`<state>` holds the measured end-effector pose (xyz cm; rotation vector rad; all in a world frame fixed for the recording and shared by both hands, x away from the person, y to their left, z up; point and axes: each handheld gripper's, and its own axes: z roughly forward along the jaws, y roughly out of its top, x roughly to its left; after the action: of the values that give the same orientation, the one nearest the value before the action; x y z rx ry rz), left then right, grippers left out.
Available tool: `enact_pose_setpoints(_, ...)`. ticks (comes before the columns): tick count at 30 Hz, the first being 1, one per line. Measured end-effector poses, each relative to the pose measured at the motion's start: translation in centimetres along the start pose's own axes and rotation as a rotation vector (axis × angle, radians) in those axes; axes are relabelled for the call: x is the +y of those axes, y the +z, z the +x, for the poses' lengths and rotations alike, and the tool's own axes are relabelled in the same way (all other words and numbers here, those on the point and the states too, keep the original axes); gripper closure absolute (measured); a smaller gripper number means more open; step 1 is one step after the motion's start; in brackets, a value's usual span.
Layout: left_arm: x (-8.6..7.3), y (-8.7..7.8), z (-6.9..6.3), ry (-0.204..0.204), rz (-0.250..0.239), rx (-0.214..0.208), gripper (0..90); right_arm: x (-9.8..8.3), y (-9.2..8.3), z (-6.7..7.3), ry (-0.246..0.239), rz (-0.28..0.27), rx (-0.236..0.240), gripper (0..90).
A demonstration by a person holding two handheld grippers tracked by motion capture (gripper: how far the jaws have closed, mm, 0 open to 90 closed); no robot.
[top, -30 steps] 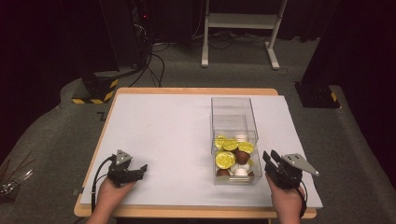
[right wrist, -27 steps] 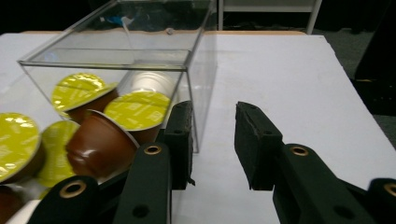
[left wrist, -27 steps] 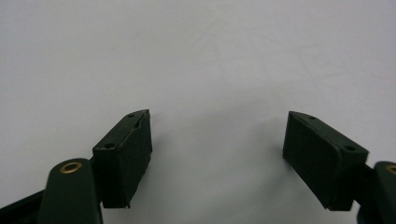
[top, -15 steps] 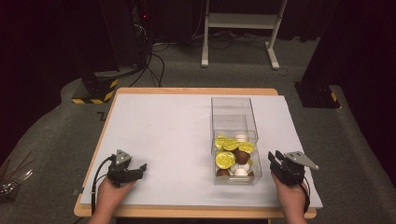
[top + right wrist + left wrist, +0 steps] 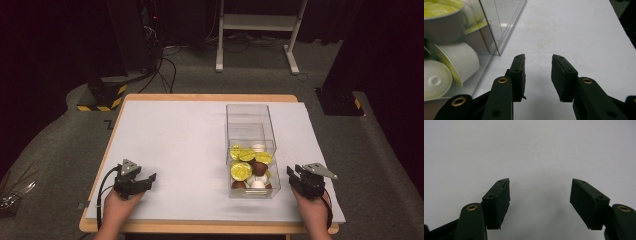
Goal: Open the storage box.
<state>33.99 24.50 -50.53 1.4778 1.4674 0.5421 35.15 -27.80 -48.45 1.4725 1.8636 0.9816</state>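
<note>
A clear plastic box (image 5: 250,125) stands on the white table right of centre. Its near half holds several coffee capsules (image 5: 241,171) with yellow, brown and white tops. My right gripper (image 5: 292,174) rests low by the box's near right corner. In the right gripper view, the right gripper (image 5: 538,57) is open on a narrow gap with nothing in it, and its jaws have just been opening a little. The box wall (image 5: 499,27) and white capsules (image 5: 461,60) lie to its left. My left gripper (image 5: 149,181) sits at the near left, far from the box. In the left gripper view, the left gripper (image 5: 540,181) is open over bare table, and its jaws have just been closing.
The white sheet (image 5: 180,140) covers the wooden table (image 5: 210,97). Both hands sit close to its near edge. A cable (image 5: 102,192) trails from the left gripper over the table's left edge. Beyond the table, a white stand (image 5: 255,30) and black equipment stand on the floor.
The right hand has sunk toward the table and drifted slightly right of the box. The left hand has stayed put, and its jaws look narrower than before.
</note>
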Motion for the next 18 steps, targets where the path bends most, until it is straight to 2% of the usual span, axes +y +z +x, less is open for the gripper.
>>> enact_pose_setpoints(2, 0.3, -0.1, -0.6, -0.007, 0.003, -0.019, 32.7, -0.2, 0.0, 0.0, -0.027, -0.005, -0.007, 64.1)
enact_pose_setpoints(5, 0.7, -0.2, -1.6, 0.003, -0.003, -0.042, 32.7, -0.6, 0.2, -0.2, -0.031, 0.003, 0.0, 65.5)
enact_pose_setpoints(8, 1.1, -0.4, -2.6, -0.006, -0.022, -0.069, 32.6, -0.8, 0.3, -0.1, -0.046, 0.01, 0.008, 66.4)
enact_pose_setpoints(9, 1.4, -0.6, -3.2, 0.014, -0.028, -0.081, 32.5, -0.8, 0.2, 0.0, -0.05, 0.012, 0.012, 66.8)
enact_pose_setpoints(13, 1.9, -0.7, -4.1, 0.016, -0.048, -0.103, 32.4, -0.8, 0.3, 0.1, -0.048, 0.024, 0.022, 66.0)
enact_pose_setpoints(16, 2.2, -0.8, -4.6, 0.043, -0.047, -0.113, 31.6, -0.8, 0.5, 0.1, -0.048, 0.034, 0.018, 64.4)
enact_pose_setpoints(18, 2.5, -0.7, -4.9, 0.02, -0.055, -0.133, 31.3, -0.7, 0.5, 0.1, -0.048, 0.034, 0.017, 63.9)
